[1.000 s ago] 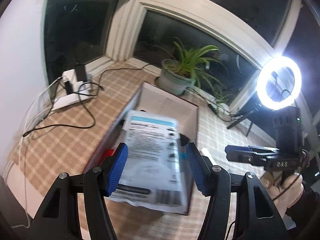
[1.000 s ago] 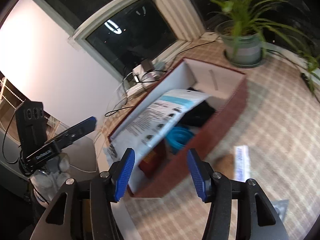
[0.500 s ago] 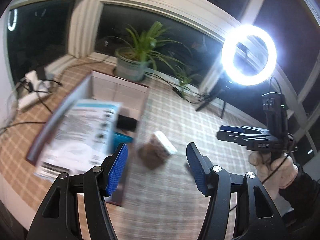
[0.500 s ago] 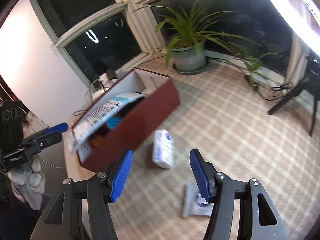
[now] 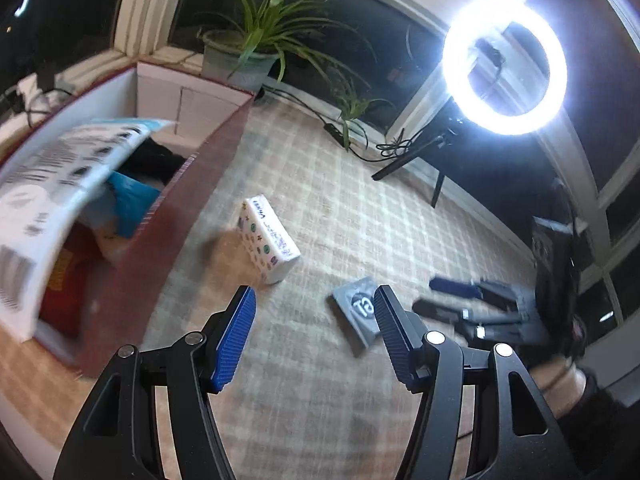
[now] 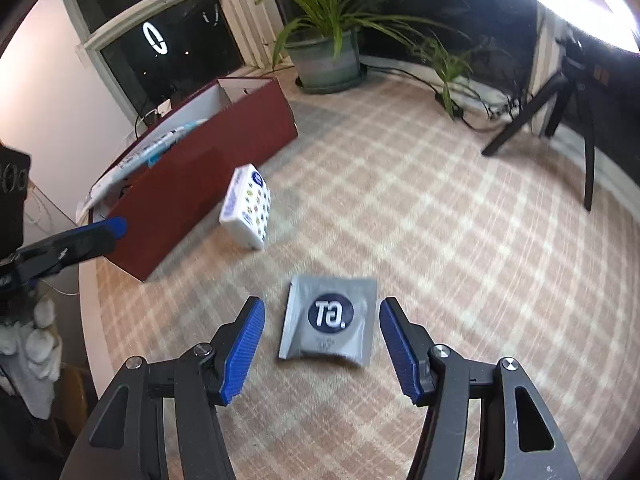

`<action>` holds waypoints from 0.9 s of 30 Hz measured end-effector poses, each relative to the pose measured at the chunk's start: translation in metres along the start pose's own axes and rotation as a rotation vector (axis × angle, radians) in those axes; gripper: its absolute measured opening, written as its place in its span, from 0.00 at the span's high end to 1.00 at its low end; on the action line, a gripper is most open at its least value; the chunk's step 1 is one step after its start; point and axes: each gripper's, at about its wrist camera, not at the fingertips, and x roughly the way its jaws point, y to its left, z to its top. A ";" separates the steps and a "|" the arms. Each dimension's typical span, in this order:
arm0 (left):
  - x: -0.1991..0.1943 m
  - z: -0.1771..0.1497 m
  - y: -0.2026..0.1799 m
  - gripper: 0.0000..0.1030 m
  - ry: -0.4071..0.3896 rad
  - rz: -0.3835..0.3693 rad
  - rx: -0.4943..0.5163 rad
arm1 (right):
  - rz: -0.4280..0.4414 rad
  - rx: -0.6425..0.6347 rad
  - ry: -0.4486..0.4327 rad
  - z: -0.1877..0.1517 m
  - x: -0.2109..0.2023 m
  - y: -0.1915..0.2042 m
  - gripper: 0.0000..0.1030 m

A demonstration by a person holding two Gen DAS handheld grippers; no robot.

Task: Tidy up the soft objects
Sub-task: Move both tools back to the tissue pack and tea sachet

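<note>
Right wrist view: grey sachet (image 6: 330, 318) reading "GT." upside down lies framed by the empty, parted right claw (image 6: 322, 344).

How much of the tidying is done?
Done: a printed bag and other soft things sit in the red box. In hand: nothing; both tongs, left and right, are open. Left: the grey packet and white tissue pack on the tablecloth.
</note>
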 end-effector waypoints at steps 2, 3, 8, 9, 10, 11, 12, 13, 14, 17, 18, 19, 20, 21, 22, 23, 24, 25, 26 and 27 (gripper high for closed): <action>0.013 0.003 -0.003 0.41 0.003 0.023 0.015 | 0.000 0.017 0.002 -0.006 0.002 -0.003 0.46; 0.019 0.005 -0.006 0.41 0.004 0.042 0.030 | 0.003 0.024 0.003 -0.010 0.003 -0.004 0.46; 0.055 0.011 -0.003 0.41 0.043 0.100 0.035 | 0.009 0.055 0.005 -0.022 0.004 -0.013 0.46; 0.060 0.012 -0.002 0.41 0.051 0.103 0.030 | 0.009 0.063 0.003 -0.023 0.003 -0.015 0.46; 0.065 0.013 -0.001 0.41 0.059 0.098 0.025 | 0.009 0.072 0.002 -0.025 0.002 -0.018 0.46; 0.069 0.014 -0.001 0.41 0.064 0.095 0.023 | 0.008 0.083 0.000 -0.025 0.002 -0.021 0.46; 0.073 0.016 -0.001 0.41 0.065 0.094 0.022 | 0.010 0.095 -0.001 -0.026 0.001 -0.024 0.46; 0.077 0.018 -0.003 0.41 0.067 0.087 0.026 | 0.012 0.103 -0.001 -0.026 0.002 -0.026 0.46; 0.080 0.019 -0.004 0.41 0.069 0.084 0.027 | 0.014 0.112 -0.001 -0.027 0.002 -0.028 0.46; 0.091 0.023 -0.010 0.41 0.084 0.057 0.037 | 0.017 0.121 0.005 -0.028 0.005 -0.029 0.46; 0.095 0.025 -0.012 0.41 0.086 0.051 0.039 | 0.019 0.120 0.007 -0.028 0.006 -0.029 0.46; 0.098 0.026 -0.014 0.41 0.088 0.043 0.042 | 0.019 0.119 0.011 -0.028 0.007 -0.029 0.46; 0.100 0.027 -0.016 0.41 0.088 0.046 0.044 | 0.020 0.118 0.013 -0.028 0.009 -0.028 0.46; 0.101 0.028 -0.018 0.41 0.081 0.052 0.047 | 0.022 0.116 0.016 -0.029 0.010 -0.027 0.46; 0.102 0.029 -0.019 0.41 0.076 0.048 0.047 | 0.020 0.115 0.017 -0.028 0.011 -0.026 0.46; 0.102 0.030 -0.019 0.41 0.073 0.037 0.046 | 0.013 0.111 0.014 -0.028 0.011 -0.024 0.46; 0.102 0.030 -0.019 0.41 0.072 0.041 0.047 | 0.008 0.108 0.011 -0.028 0.012 -0.024 0.46; 0.103 0.030 -0.020 0.41 0.067 0.061 0.053 | 0.006 0.106 0.010 -0.027 0.013 -0.023 0.46; 0.103 0.030 -0.020 0.41 0.064 0.078 0.061 | 0.005 0.107 0.010 -0.028 0.013 -0.022 0.46; 0.103 0.029 -0.019 0.41 0.064 0.087 0.064 | 0.001 0.108 0.009 -0.028 0.014 -0.022 0.46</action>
